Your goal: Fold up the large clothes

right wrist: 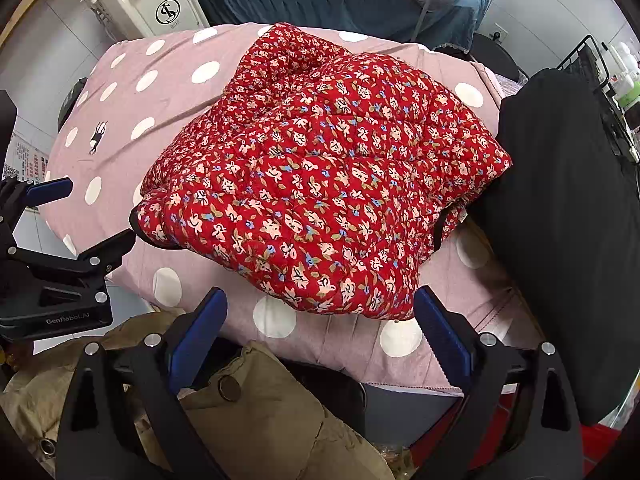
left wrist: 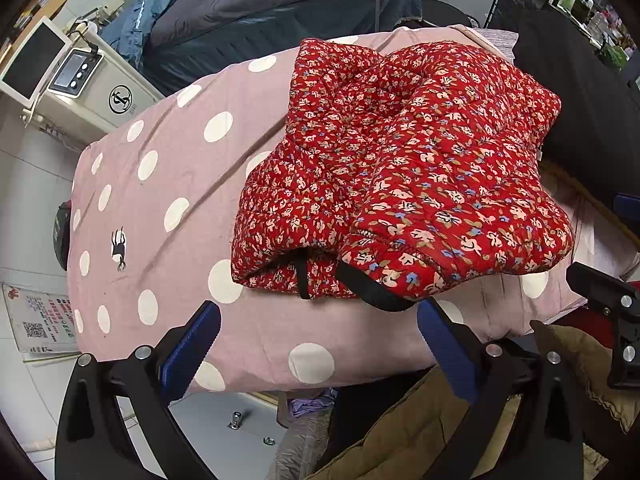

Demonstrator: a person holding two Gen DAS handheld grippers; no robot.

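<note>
While I held both grippers low at the near edge of the table, the red floral jacket (left wrist: 400, 168) lay folded into a thick bundle on the pink polka-dot cloth (left wrist: 168, 168), and I place everything from that jacket. Far to its left, on the floor, sat a printed sheet (left wrist: 40, 318) with red writing and a QR code, too small for me to read. Up and to the left of the jacket stood a cream machine (right wrist: 160, 4) bearing a round black emblem with what looked like an interlaced S; the small line under it was unreadable. A little black animal figure (left wrist: 119, 249) was printed on the cloth left of the jacket.

My left gripper (left wrist: 318, 344) was spread wide, holding nothing, its right finger (left wrist: 444, 344) just below the jacket's black-trimmed edge; I could not tell if it touched. Seen from my right wrist, its body read "GenRobot.AI". My right gripper (right wrist: 318, 332) was likewise spread wide and empty, its right blue pad (right wrist: 440, 336) just beside the jacket's near hem. Right of the jacket lay a black fabric mass (right wrist: 560, 216).
</note>
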